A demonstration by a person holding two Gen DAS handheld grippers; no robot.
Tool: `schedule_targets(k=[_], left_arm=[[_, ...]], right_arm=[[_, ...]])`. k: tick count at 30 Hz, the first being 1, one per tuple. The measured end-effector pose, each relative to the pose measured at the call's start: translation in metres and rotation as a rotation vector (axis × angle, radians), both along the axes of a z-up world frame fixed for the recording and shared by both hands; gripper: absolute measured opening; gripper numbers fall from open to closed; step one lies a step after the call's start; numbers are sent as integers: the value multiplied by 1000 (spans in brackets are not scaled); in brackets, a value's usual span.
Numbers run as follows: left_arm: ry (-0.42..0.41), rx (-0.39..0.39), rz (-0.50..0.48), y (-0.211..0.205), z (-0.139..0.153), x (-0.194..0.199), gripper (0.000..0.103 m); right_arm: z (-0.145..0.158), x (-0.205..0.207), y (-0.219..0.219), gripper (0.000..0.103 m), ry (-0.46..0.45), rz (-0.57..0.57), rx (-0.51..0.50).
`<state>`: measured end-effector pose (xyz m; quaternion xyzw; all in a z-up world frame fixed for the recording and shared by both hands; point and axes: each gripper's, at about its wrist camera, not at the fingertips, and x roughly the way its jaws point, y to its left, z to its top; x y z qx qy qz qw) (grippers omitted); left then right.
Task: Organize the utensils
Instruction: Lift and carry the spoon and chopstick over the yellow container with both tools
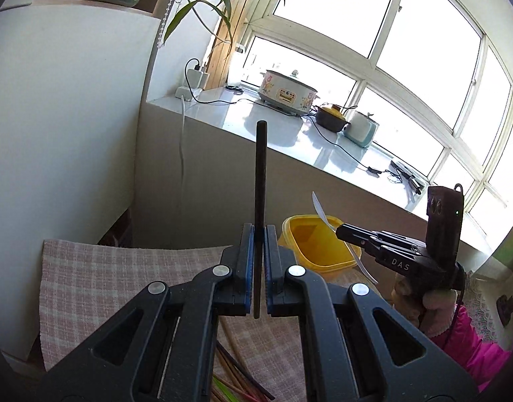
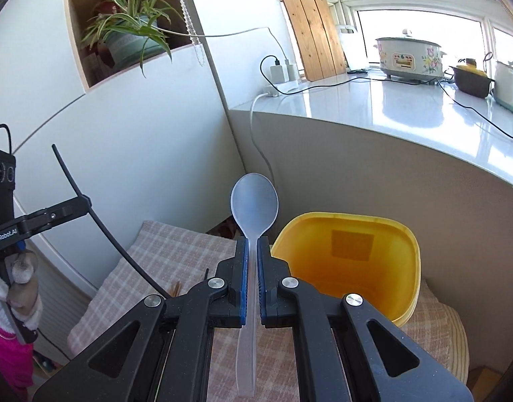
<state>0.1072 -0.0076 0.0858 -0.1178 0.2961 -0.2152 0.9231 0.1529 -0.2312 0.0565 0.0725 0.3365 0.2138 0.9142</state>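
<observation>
My left gripper (image 1: 259, 234) is shut on a thin black stick-like utensil (image 1: 260, 174) that points up, held above the checked cloth (image 1: 122, 278). My right gripper (image 2: 253, 244) is shut on the handle of a clear plastic spoon (image 2: 254, 201), bowl upward. The yellow plastic container (image 2: 350, 261) stands open on the cloth just right of the right gripper; it also shows in the left wrist view (image 1: 316, 244). The right gripper (image 1: 340, 231) with the spoon (image 1: 320, 211) hovers over the container's rim. The left gripper (image 2: 83, 202) with the black utensil (image 2: 88, 207) shows at the far left.
Several chopsticks (image 1: 236, 372) lie on the cloth under the left gripper. A white wall (image 2: 139, 140) stands behind. A curved sill (image 2: 390, 107) carries a flowered cooker (image 2: 410, 57), a brown pot (image 2: 470, 80), a kettle and cables.
</observation>
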Motion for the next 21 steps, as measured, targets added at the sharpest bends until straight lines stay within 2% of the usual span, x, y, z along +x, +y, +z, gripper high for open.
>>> schedule_targets(k=[9,21], left_arm=[[-55,-32,-48,-29,32,17,3],[-65,-36,-80,-63,42,37,3]], right_arm=[[1,20,-26,4,-45,-76,-18],[-15,42,-44,4,-113,-145,-50]])
